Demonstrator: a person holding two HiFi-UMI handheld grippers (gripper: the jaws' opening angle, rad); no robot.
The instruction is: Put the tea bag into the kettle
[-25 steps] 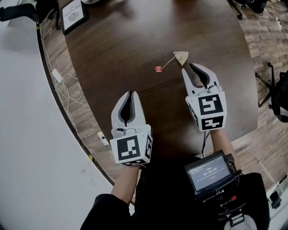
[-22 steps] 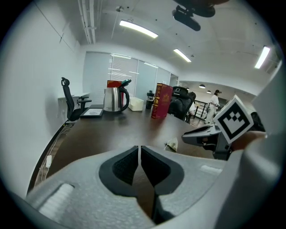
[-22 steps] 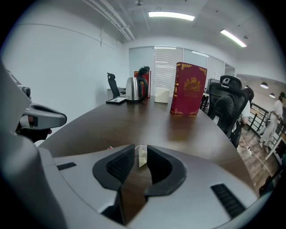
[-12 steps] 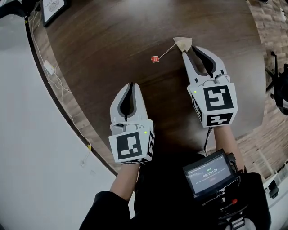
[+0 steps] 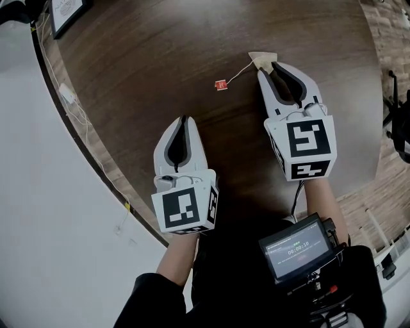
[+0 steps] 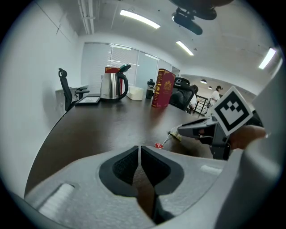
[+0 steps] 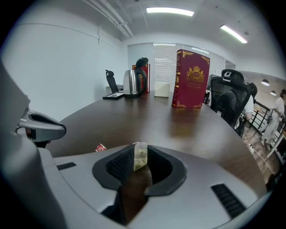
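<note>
You are standing at a dark wooden table point(image 5: 192, 51) in a bright office, with white cables point(image 5: 77, 109) trailing over the floor past its left edge and a framed picture point(image 5: 64, 13) at the far left corner. Your left gripper point(image 5: 182, 122) rests low over the near part of the table, its jaws pressed together with only a hairline seam between them and nothing inside. To its right and further out, a small red tag point(image 5: 220, 84) lies flat on the wood, and a thin string point(image 5: 237, 72) runs from it up and to the right. It ends at the tea bag point(image 7: 140, 156), which stands on edge between the tips of your right gripper point(image 5: 275, 67). The jaws there press against the pale bag from both sides, just above the table. The kettle point(image 7: 134, 82) stands at the far end of the table, well apart from both grippers, lid down, with a flat dark item beside it. Further right, a tall red book point(image 7: 191, 79) stands upright on the table, and a black office chair point(image 7: 232, 96) sits beyond the right edge. A small screen point(image 5: 296, 246) hangs at your waist, below your right forearm.
</note>
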